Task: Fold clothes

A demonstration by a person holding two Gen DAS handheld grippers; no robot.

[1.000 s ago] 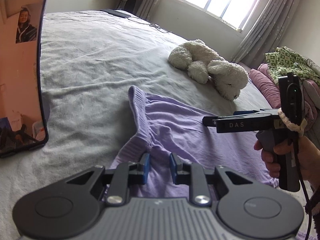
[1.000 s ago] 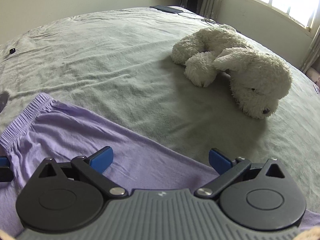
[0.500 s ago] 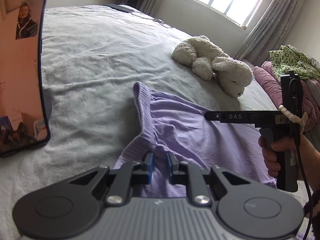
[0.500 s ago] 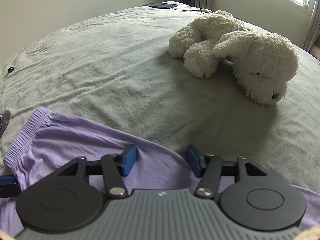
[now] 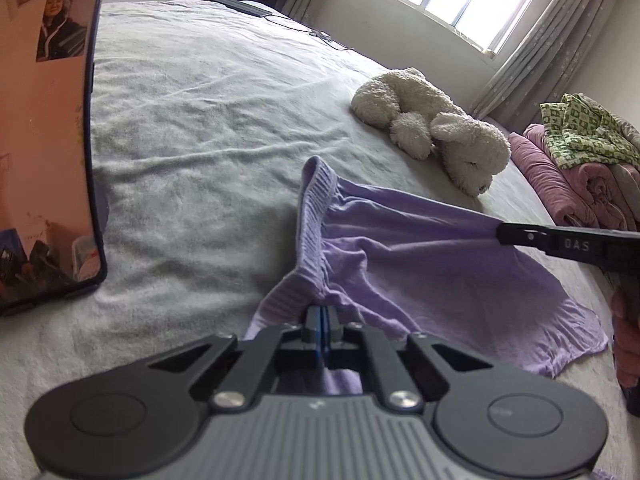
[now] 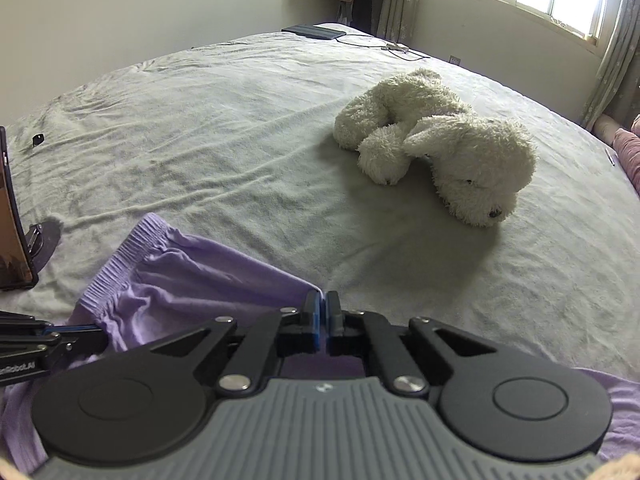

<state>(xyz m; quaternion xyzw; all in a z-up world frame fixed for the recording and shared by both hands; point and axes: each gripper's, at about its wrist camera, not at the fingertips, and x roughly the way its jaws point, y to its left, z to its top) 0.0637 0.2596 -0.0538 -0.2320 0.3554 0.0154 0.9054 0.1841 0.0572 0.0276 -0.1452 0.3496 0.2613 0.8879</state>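
Both your grippers have just been closing, and now each one pinches the purple shorts (image 5: 404,256): the left gripper (image 5: 321,322) at the waistband, the right gripper (image 6: 322,316) at a side edge. The cloth rises tight between them above the grey bed (image 6: 240,128), so I judge the fold can begin.

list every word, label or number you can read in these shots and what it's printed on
"DAS": on the side of the right gripper, seen in the left wrist view.
Pale lettering on the left gripper at the left edge of the right wrist view: too small and cut off to read.
The phone screen shows no readable text.
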